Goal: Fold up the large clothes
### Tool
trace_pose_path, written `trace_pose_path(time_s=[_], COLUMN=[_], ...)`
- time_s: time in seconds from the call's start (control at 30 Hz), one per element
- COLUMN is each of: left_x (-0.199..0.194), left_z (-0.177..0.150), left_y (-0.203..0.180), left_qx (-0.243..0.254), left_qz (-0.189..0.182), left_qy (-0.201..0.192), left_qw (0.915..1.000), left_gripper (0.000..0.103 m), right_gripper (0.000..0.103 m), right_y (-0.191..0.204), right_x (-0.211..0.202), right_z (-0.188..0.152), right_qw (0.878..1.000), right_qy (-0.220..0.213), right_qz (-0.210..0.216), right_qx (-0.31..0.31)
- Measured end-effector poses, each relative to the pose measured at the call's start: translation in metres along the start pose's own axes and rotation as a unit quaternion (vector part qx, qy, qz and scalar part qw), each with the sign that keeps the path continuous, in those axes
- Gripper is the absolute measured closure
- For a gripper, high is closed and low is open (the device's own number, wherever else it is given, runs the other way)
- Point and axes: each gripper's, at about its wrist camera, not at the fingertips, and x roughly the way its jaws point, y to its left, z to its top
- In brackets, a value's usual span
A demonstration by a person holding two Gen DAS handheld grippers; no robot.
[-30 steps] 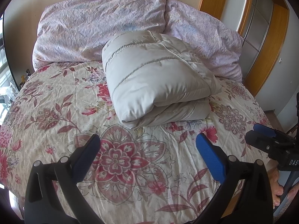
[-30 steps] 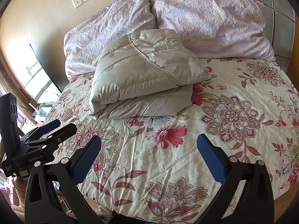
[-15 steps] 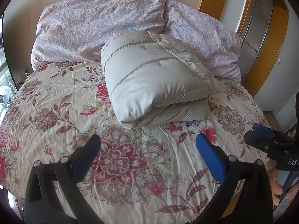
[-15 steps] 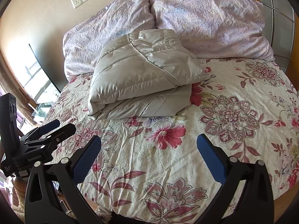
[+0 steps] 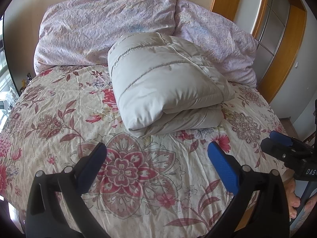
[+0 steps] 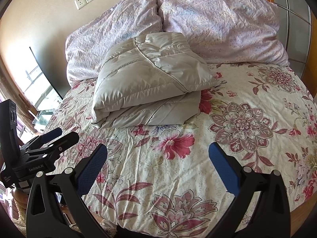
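both grippers, left gripper (image 5: 156, 156) and right gripper (image 6: 157, 156), are held wide open and empty at lower frame, since the jacket (image 5: 166, 91) at centre looks fully folded.

Folded grey puffer jacket (image 5: 168, 91) on bed

A folded jacket (image 5: 166, 91) lay on the bed (image 5: 59, 119), its far edge against two pillows (image 5: 103, 29) side by side at the head; both claws hung over the near part of the bed, well short of the jacket, the left claw (image 5: 156, 164) left of the right claw (image 6: 157, 164).
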Motion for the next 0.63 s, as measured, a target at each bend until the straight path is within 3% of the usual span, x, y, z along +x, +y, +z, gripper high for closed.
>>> trace_pose_path(time_s=[0.63], left_x=[0.0024], left_z=[0.0014], left_y=[-0.0009], left_qx=[0.002], left_qz=[0.001], left_qy=[0.002], left_qw=[1.0], left_gripper=[0.002], right_gripper=[0.001], right_y=[-0.0031], right_x=[-0.0007], right_z=[0.0015], right_qw=[1.0], right_qy=[0.0], right_qz=[-0.002], right_qx=[0.001])
